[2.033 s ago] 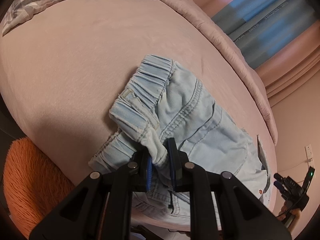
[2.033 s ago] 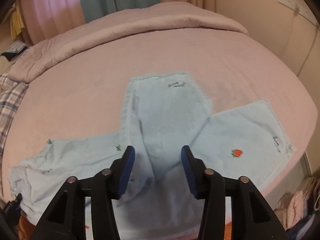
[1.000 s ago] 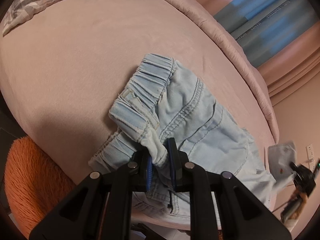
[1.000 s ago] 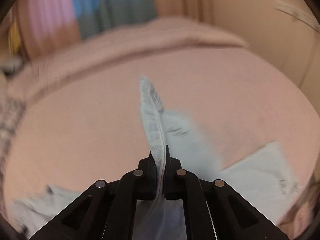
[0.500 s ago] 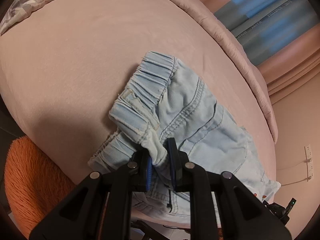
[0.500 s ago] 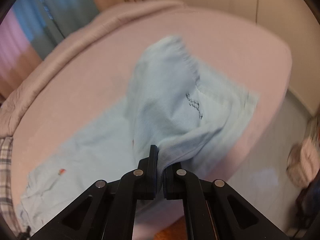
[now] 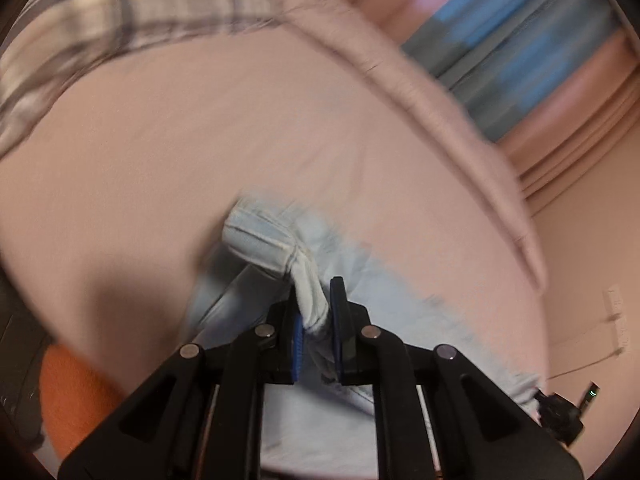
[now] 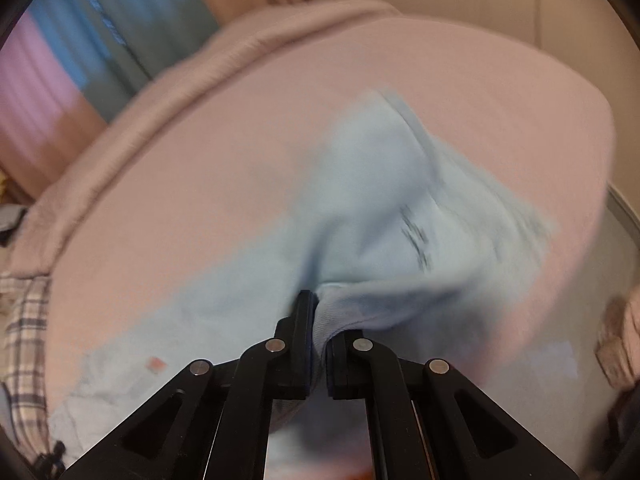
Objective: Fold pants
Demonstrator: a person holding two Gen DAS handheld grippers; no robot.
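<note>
In the left wrist view we see our left gripper pinched on the waistband of the light blue pants, its blue-padded fingers closed down to the thickness of the bunched cloth between them; the waistband rises from the pink bed and folds over toward the left, while the rest of the garment trails away to the right along the bed's near edge; a plaid blanket lies at the far left, striped curtains hang beyond, and an orange cushion sits below the bed edge.

In the right wrist view our right gripper is clamped tight on a fold of the pants; a leg is lifted and draped over toward the right, blurred, and the remainder lies flat to the left on the bed.
</note>
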